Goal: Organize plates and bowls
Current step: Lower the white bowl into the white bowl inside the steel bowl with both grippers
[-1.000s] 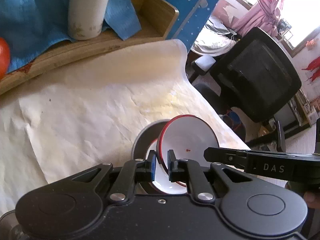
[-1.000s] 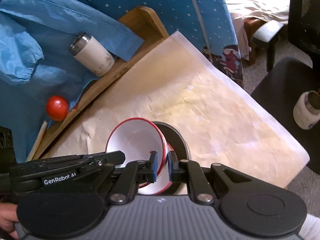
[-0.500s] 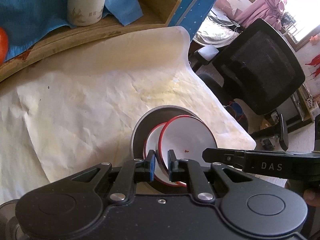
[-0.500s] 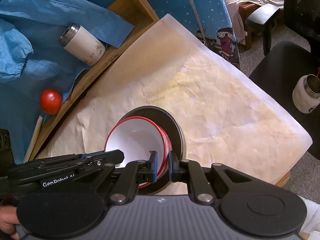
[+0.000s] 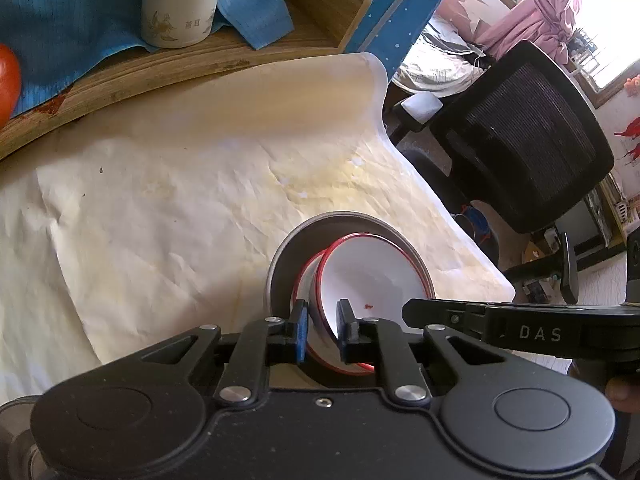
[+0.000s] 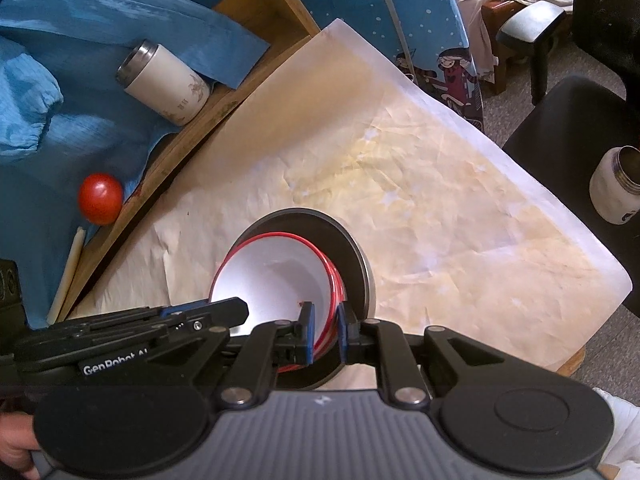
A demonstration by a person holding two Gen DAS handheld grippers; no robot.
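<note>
A white bowl with a red rim (image 5: 368, 280) (image 6: 272, 284) sits nested in a second red-rimmed bowl (image 5: 305, 280) (image 6: 335, 280) on a round grey plate (image 5: 286, 256) (image 6: 354, 256). The stack stands on a creased paper sheet. My left gripper (image 5: 322, 330) is shut on the bowl's near rim. In the right wrist view its fingers (image 6: 224, 308) reach in from the left. My right gripper (image 6: 324, 334) is shut on the opposite rim, with the red edges between its blue pads. One of its fingers (image 5: 452, 314) crosses the left wrist view from the right.
The paper sheet (image 5: 160, 200) covers the table up to its far right edge. Behind it stands a wooden tray (image 6: 272, 4) with blue cloth, a white tumbler (image 5: 180, 8) (image 6: 168, 84) and a red tomato (image 6: 100, 198). A black office chair (image 5: 520, 140) beside the table carries a white flask (image 6: 614, 186).
The top bowl, held tilted above the plate a second ago, has sunk and now sits nested in the lower bowl. The gap between both grippers' pads looks a touch wider.
</note>
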